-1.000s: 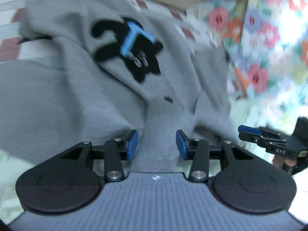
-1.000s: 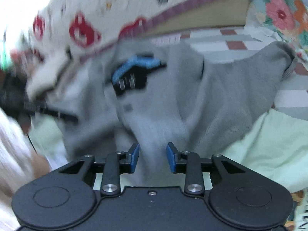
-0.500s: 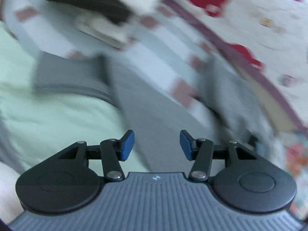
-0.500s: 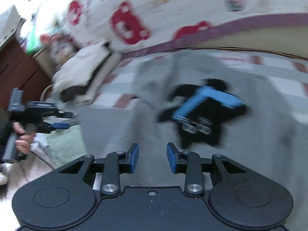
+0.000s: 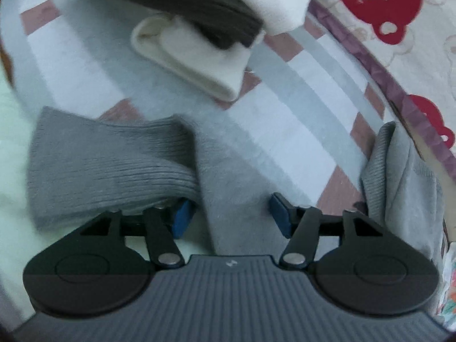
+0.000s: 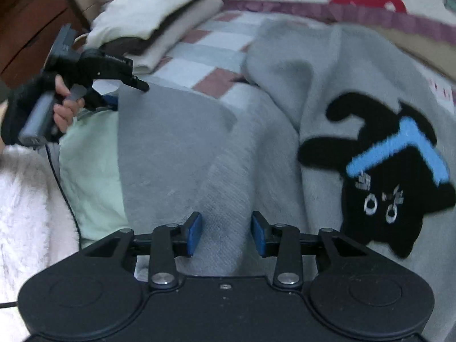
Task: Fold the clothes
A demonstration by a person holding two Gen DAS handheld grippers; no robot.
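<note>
A grey knit sweater (image 6: 285, 131) with a black cat patch (image 6: 379, 171) lies spread on the bed. Its sleeve runs left, and the ribbed cuff (image 5: 108, 165) lies in front of my left gripper (image 5: 228, 216). The left gripper is open, with the sleeve cloth lying between its fingers and the cuff draped over the left fingertip (image 5: 182, 219). It also shows in the right wrist view (image 6: 125, 91) at the sleeve's end. My right gripper (image 6: 226, 233) is open with a raised fold of the sweater between its fingers. The sweater's body edge (image 5: 399, 176) shows at the right of the left wrist view.
A stack of folded cream and dark clothes (image 5: 199, 28) (image 6: 154, 25) lies at the back on the checked bedsheet (image 5: 299, 94). A bear-print quilt (image 5: 384, 8) runs behind it. A pale green cloth (image 6: 91, 171) and a white fluffy blanket (image 6: 25, 199) lie at the left.
Both grippers have let go of the sweater and opened. The left gripper swung away left to the sleeve cuff. The sweater now lies flat with the cat patch facing up.
</note>
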